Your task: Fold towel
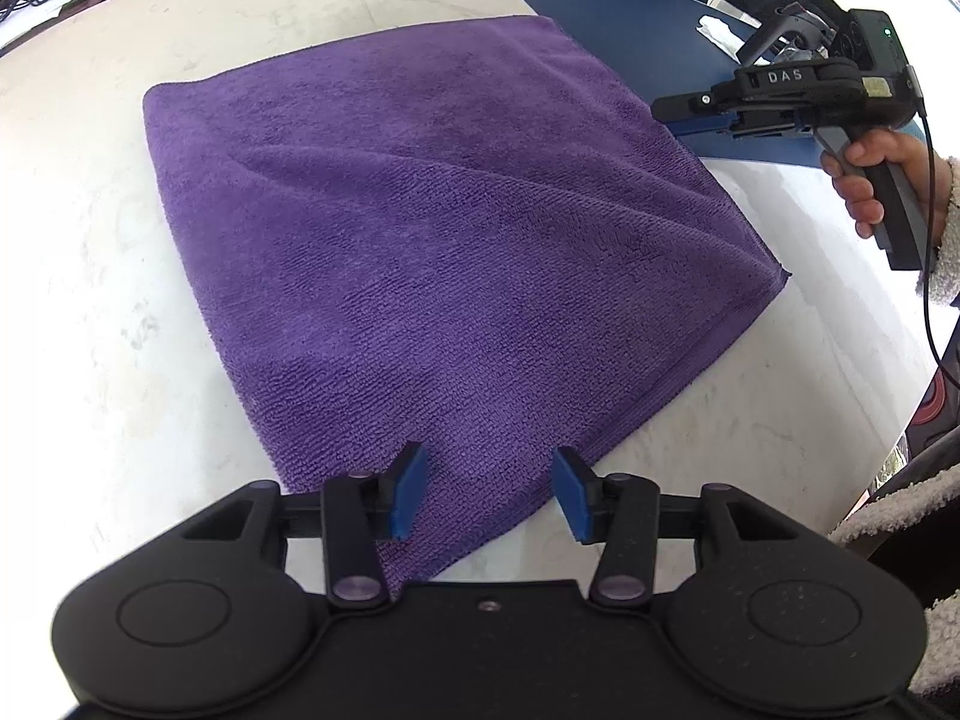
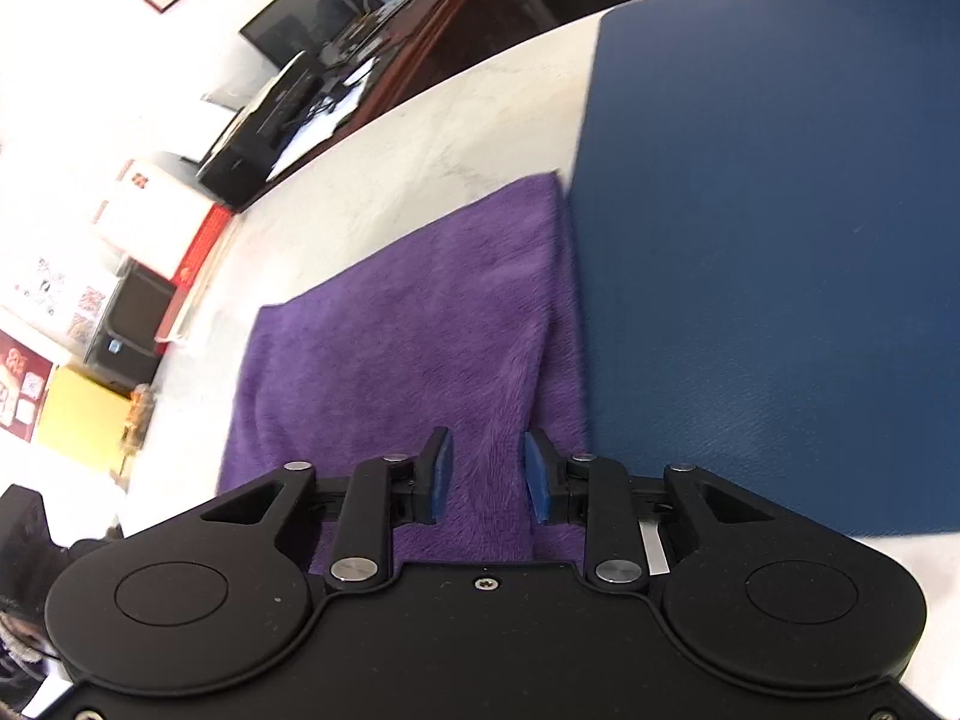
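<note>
A purple towel (image 1: 432, 240) lies flat on the white table (image 1: 90, 300), folded into a rough square with a few soft creases. My left gripper (image 1: 489, 492) hovers open over the towel's near corner, nothing between its blue pads. The right gripper (image 1: 666, 108) shows in the left wrist view at the towel's far right edge, held by a hand (image 1: 864, 180). In the right wrist view the right gripper (image 2: 487, 471) is open above the towel (image 2: 408, 330), close to its edge beside the blue mat (image 2: 780, 240).
A dark blue mat (image 1: 630, 18) lies on the table against the towel's right side, with a white scrap (image 1: 717, 33) on it. Desks, boxes and a monitor (image 2: 300, 18) stand beyond the table's far edge. A fleecy sleeve (image 1: 948, 228) is at the right.
</note>
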### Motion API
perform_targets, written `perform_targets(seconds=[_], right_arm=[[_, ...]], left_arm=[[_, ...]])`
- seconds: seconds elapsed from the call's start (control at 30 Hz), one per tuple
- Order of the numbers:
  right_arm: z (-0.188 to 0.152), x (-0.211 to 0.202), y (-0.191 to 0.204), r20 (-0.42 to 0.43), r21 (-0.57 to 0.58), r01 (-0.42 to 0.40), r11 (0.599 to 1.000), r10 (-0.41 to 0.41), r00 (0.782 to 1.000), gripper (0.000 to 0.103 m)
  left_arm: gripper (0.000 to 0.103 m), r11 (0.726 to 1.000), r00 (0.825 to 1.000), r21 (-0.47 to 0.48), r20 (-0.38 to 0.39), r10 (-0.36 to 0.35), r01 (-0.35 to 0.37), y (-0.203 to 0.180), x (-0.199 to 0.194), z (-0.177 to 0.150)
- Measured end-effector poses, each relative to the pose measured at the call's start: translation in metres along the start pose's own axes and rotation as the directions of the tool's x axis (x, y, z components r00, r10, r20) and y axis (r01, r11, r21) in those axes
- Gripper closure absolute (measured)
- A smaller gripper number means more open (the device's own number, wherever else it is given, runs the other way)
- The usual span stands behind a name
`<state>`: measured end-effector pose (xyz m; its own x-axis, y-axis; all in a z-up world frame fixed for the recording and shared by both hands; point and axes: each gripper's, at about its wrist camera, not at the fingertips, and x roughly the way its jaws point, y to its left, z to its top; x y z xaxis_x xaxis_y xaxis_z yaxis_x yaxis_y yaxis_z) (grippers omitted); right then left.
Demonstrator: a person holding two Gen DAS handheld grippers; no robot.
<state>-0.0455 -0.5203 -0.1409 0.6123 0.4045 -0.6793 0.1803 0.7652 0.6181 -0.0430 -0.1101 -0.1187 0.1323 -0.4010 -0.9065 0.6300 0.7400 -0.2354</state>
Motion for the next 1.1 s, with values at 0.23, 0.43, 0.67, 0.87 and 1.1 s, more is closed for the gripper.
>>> perform_targets(seconds=[0.23, 0.43, 0.67, 0.87, 1.1], right_arm=[[0.004, 0.009, -0.004, -0.021, 0.035, -0.060, 0.998, 0.060, 0.998, 0.085], [0.006, 0.008, -0.010, -0.002, 0.078, -0.108, 0.991, 0.108, 0.994, 0.086], [0.013, 0.013, -0.021, 0.017, 0.131, -0.123, 0.984, 0.122, 0.992, 0.086], [0.016, 0.024, -0.004, -0.004, 0.078, -0.166, 0.983, 0.167, 0.986, 0.086], [0.018, 0.019, -0.009, 0.019, 0.071, -0.112, 0.991, 0.111, 0.994, 0.085]], left_arm=[[0.058, 1.000, 1.000, -0.001, -0.002, -0.001, 0.001, 0.000, 0.000, 0.000], [0.057, 1.000, 1.000, 0.000, -0.003, -0.005, 0.005, 0.000, 0.001, 0.000], [0.056, 1.000, 1.000, 0.004, -0.006, -0.008, 0.008, -0.001, 0.001, 0.000], [0.055, 1.000, 1.000, 0.005, -0.007, -0.009, 0.009, -0.003, 0.002, 0.001], [0.055, 1.000, 1.000, 0.008, -0.009, -0.010, 0.010, -0.002, 0.001, 0.001]])
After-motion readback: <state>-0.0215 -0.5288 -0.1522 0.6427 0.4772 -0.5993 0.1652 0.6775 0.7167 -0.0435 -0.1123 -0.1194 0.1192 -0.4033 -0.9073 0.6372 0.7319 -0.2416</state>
